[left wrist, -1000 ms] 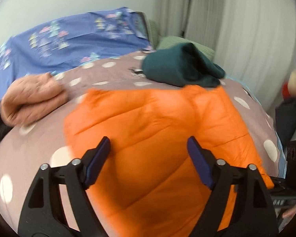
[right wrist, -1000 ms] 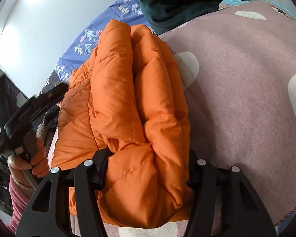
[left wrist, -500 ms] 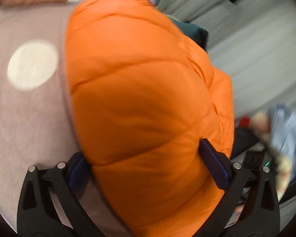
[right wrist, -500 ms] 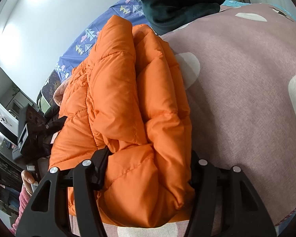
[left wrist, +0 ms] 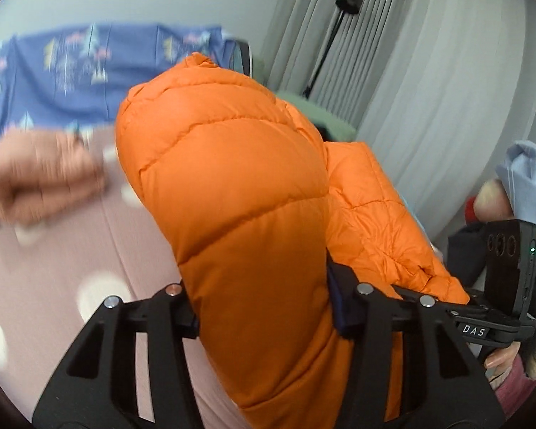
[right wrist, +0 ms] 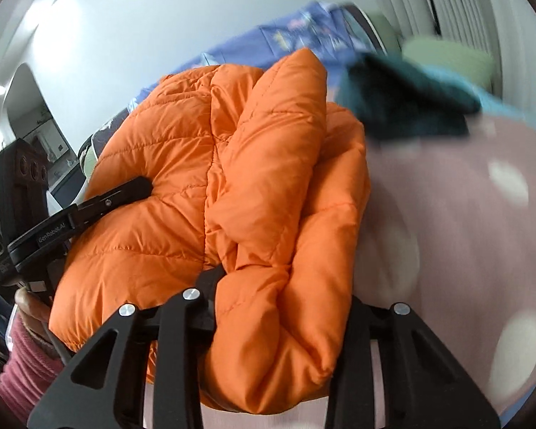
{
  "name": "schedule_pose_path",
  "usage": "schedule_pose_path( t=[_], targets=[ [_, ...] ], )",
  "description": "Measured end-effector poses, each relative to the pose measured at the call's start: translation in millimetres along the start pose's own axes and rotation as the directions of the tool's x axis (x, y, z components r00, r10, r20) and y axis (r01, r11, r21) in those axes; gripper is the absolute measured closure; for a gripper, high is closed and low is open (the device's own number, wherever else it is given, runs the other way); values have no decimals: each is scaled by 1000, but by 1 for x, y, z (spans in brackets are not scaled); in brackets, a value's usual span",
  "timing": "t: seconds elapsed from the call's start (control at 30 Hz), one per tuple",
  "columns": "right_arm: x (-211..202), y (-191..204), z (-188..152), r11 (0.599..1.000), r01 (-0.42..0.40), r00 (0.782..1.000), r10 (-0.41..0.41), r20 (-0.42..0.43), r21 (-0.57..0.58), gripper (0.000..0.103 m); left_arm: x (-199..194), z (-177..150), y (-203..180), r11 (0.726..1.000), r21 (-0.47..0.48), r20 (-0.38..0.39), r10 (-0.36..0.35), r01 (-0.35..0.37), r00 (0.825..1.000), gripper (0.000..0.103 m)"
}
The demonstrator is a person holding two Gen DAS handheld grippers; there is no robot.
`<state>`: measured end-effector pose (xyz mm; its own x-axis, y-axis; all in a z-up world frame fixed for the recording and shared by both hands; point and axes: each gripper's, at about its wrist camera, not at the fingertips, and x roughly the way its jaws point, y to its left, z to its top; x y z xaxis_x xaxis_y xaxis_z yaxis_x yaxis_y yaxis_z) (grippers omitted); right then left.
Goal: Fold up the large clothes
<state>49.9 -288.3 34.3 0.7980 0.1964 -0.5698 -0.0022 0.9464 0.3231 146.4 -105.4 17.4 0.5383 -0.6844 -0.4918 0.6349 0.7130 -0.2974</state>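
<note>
Nearest in the left wrist view, the left gripper [left wrist: 264,307] has a thick roll of the orange jacket [left wrist: 232,193] between its jaws, which are closing and already press the padding from both sides. In the right wrist view the right gripper [right wrist: 282,318] does likewise, its jaws closing on a bunched edge of the same jacket [right wrist: 211,178].

The jacket hangs between the two tools, lifted off the spotted blanket [left wrist: 53,271]. The risk, as I judge it: the shell looks slick and puffy, so a pinch on compressed padding may slip and drop one end, undoing the fold. Loose layers sag on the right side and could spill out.

Both grippers point forward and somewhat downward over the bed. The hand [right wrist: 30,305] under the left tool shows at the edge, with a pink sleeve.

Farther off lie a peach garment [left wrist: 43,178], a dark green one [right wrist: 411,107] and a blue patterned sheet [left wrist: 89,64].
</note>
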Motion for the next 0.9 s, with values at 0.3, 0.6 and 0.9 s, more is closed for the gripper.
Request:
schedule_pose_path(
  t=[0.3, 0.6, 0.9],
  targets=[
    [67, 1, 111, 996, 25, 994, -16, 110, -85, 71, 34, 112, 35, 980, 152, 111, 110, -127, 988, 52],
    [207, -18, 183, 973, 180, 977, -160, 140, -147, 77, 151, 168, 115, 929, 217, 95, 287, -301, 953, 49],
    [362, -115, 159, 988, 58, 984, -32, -173, 146, 21, 267, 102, 209, 794, 98, -75, 607, -600, 791, 19]
  ],
)
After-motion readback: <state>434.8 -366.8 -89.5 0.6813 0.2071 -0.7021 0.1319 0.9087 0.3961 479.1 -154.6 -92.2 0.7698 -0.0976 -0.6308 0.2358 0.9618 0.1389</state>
